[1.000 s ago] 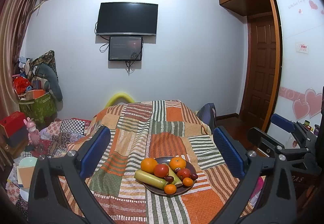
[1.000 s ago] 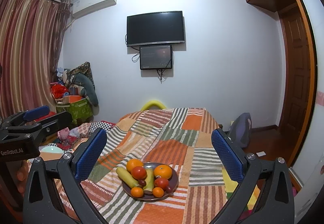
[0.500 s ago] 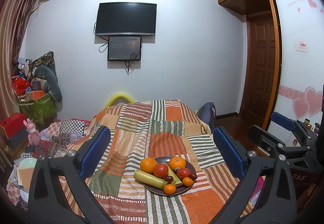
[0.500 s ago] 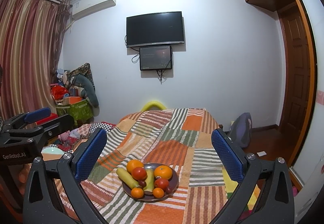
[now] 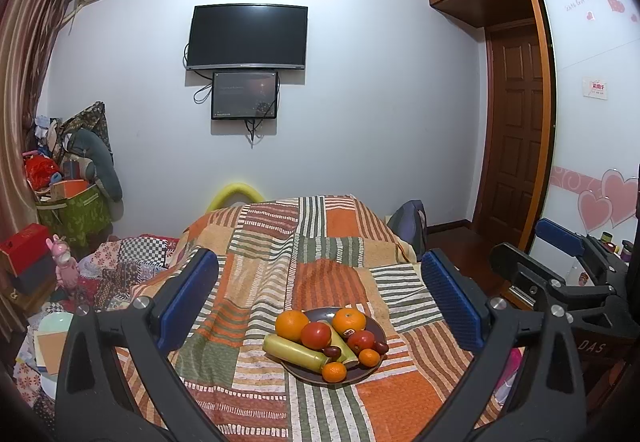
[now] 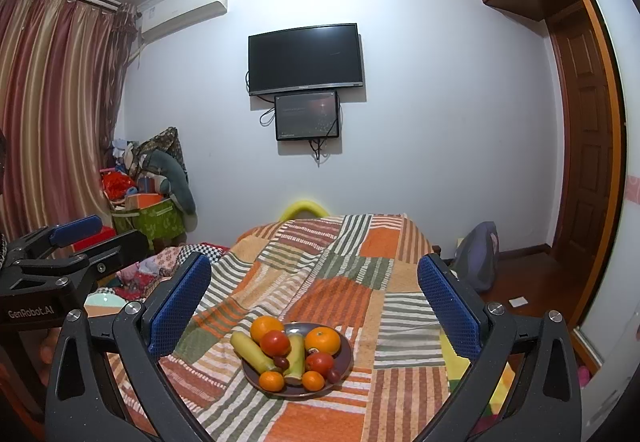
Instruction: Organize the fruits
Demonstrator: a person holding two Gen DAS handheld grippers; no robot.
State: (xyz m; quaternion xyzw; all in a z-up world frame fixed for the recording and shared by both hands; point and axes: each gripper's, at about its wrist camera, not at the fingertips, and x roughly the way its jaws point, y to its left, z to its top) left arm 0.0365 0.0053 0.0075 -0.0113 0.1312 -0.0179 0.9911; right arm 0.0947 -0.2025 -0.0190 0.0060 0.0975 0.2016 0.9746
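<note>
A dark round plate (image 5: 376, 326) (image 6: 346, 354) sits on a striped patchwork cloth and holds oranges (image 5: 292, 324) (image 6: 322, 340), red tomatoes (image 5: 316, 335) (image 6: 275, 343), yellow-green bananas (image 5: 294, 353) (image 6: 252, 352), small mandarins and dark plums. My left gripper (image 5: 320, 300) is open and empty, held back from the plate. My right gripper (image 6: 314, 302) is open and empty, also short of the plate. The right gripper shows at the right edge of the left wrist view (image 5: 560, 266), and the left gripper at the left edge of the right wrist view (image 6: 72, 242).
The patchwork cloth (image 5: 320, 254) (image 6: 352, 282) covers a raised surface. Piled clothes, a green bin (image 6: 154, 220) and boxes stand at the left by the curtain. A grey bag (image 6: 478, 256) lies on the wooden floor by the door. A television (image 5: 248, 36) hangs on the far wall.
Both views have shifted only slightly; the plate sits a touch lower in the right wrist view. Both grippers stay open and empty.
</note>
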